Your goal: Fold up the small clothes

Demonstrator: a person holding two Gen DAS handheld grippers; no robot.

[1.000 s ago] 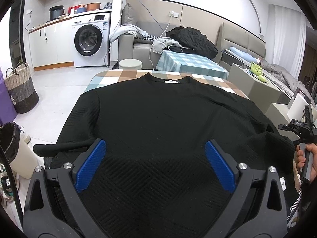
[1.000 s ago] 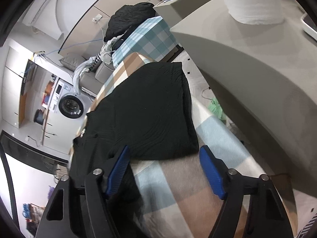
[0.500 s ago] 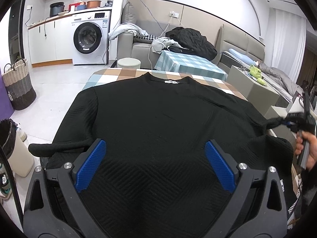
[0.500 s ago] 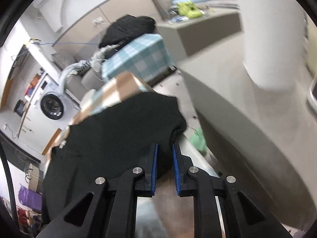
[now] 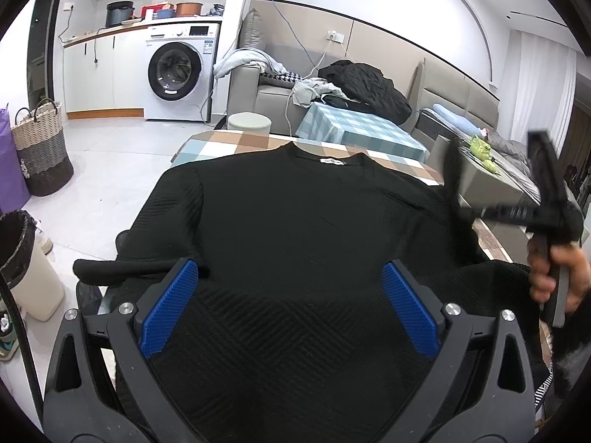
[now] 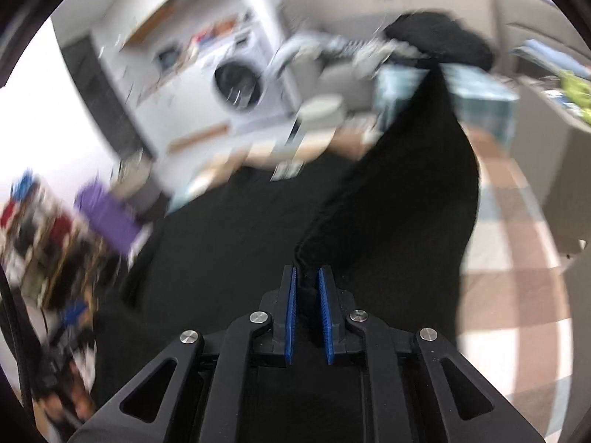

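Note:
A black textured sweater (image 5: 295, 229) lies flat on a checked table (image 5: 229, 144), neck away from me. My left gripper (image 5: 288, 306) is open, its blue pads (image 5: 170, 306) spread over the hem, holding nothing. My right gripper (image 6: 307, 295) is shut on the sweater's right sleeve (image 6: 406, 192) and lifts it off the table. In the left wrist view the right gripper (image 5: 517, 214) shows at the right with the sleeve raised. The left sleeve (image 5: 122, 269) hangs off the near left edge.
A washing machine (image 5: 177, 74) and a sofa with piled clothes (image 5: 354, 85) stand behind. A woven basket (image 5: 40, 155) and a bin (image 5: 22, 258) are on the floor at left. A grey cabinet (image 5: 491, 184) stands at right.
My right gripper closed on the right sleeve's end, then lifted it and swung it inward over the sweater. The left gripper stayed open over the hem.

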